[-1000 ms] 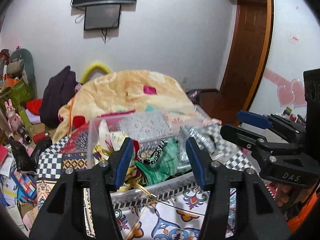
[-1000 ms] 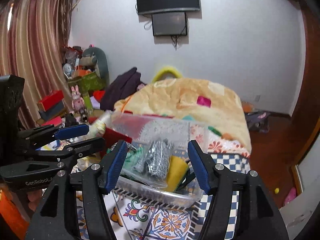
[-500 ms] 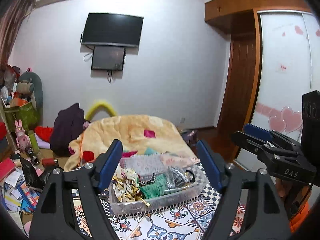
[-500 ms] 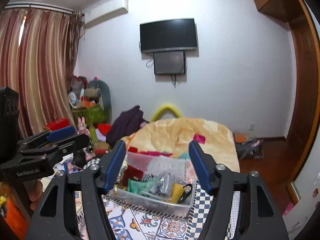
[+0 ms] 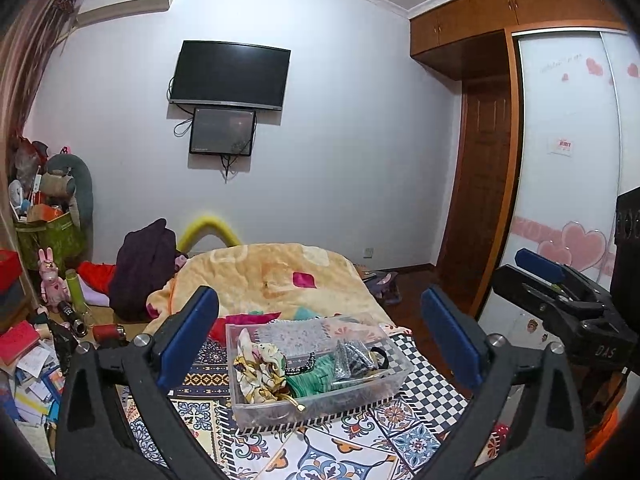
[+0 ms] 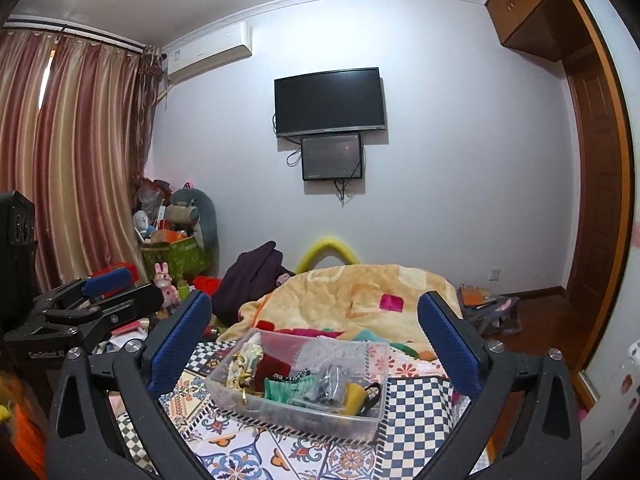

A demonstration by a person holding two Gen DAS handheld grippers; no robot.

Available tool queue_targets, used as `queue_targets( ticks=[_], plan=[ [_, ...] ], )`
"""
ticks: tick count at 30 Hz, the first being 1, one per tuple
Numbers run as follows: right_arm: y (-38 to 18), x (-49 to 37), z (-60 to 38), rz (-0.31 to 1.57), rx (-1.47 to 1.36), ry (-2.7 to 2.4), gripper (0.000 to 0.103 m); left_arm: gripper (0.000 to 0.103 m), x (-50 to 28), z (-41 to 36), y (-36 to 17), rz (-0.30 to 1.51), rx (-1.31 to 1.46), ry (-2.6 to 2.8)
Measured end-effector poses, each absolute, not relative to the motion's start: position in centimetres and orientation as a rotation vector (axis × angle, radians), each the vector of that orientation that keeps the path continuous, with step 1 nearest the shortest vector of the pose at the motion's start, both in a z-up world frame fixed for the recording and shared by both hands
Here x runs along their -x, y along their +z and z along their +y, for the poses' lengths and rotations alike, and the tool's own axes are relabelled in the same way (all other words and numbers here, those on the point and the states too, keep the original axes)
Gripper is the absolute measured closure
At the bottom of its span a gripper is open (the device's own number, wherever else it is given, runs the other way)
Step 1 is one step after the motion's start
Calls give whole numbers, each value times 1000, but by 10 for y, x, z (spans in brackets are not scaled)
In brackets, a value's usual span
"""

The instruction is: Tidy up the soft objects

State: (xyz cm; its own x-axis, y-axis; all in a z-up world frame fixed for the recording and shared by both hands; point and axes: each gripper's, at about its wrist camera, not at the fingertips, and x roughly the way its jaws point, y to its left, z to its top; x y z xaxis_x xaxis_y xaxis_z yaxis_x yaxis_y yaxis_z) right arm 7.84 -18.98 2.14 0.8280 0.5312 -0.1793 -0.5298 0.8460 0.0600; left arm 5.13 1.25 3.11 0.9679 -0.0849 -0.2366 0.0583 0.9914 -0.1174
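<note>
A clear plastic bin [image 5: 396, 382] stands on the patterned bedspread [image 5: 360, 440], filled with soft items: a floral cloth [image 5: 256, 368], a green cloth [image 5: 310, 378], a silver mesh piece [image 5: 352, 358]. It also shows in the right wrist view [image 6: 360, 420]. My left gripper [image 5: 320, 336] is open and empty, held back and above the bin. My right gripper [image 6: 316, 340] is open and empty, also back from the bin. Each gripper shows at the edge of the other's view.
A yellow blanket [image 5: 280, 276] lies heaped behind the bin. A dark garment [image 5: 144, 256] and clutter with a pink bunny [image 5: 50, 280] sit at the left. A wardrobe [image 5: 568, 200] stands at the right. A TV [image 5: 230, 76] hangs on the wall.
Both grippers have pulled back and up from the bin, which now looks smaller and farther. Both jaws have opened wider.
</note>
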Motion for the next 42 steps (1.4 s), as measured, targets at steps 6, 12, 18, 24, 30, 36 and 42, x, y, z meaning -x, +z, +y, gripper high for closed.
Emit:
queue_targets(
  ticks=[6, 12, 18, 24, 30, 36, 42],
  plan=[
    [17, -78, -189, 203, -2, 557, 0, 1, -51, 7, 27, 242, 91, -63],
    [13, -75, -194, 208, -1, 559, 0, 1, -52, 7, 24, 247, 90, -61],
    [13, -75, -195, 209, 1, 558, 0, 1, -52, 7, 24, 252, 95, -59],
    [13, -76, -196, 210, 0, 559, 0, 1, -52, 7, 24, 251, 92, -59],
    [13, -77, -196, 208, 0, 560, 0, 1, -52, 8, 24, 251, 85, -58],
    [13, -76, -196, 209, -1, 562, 0, 1, -51, 7, 23, 251, 85, -58],
    [15, -77, -198, 206, -3, 563, 0, 0, -51, 7, 23, 251, 87, -61]
  ],
)
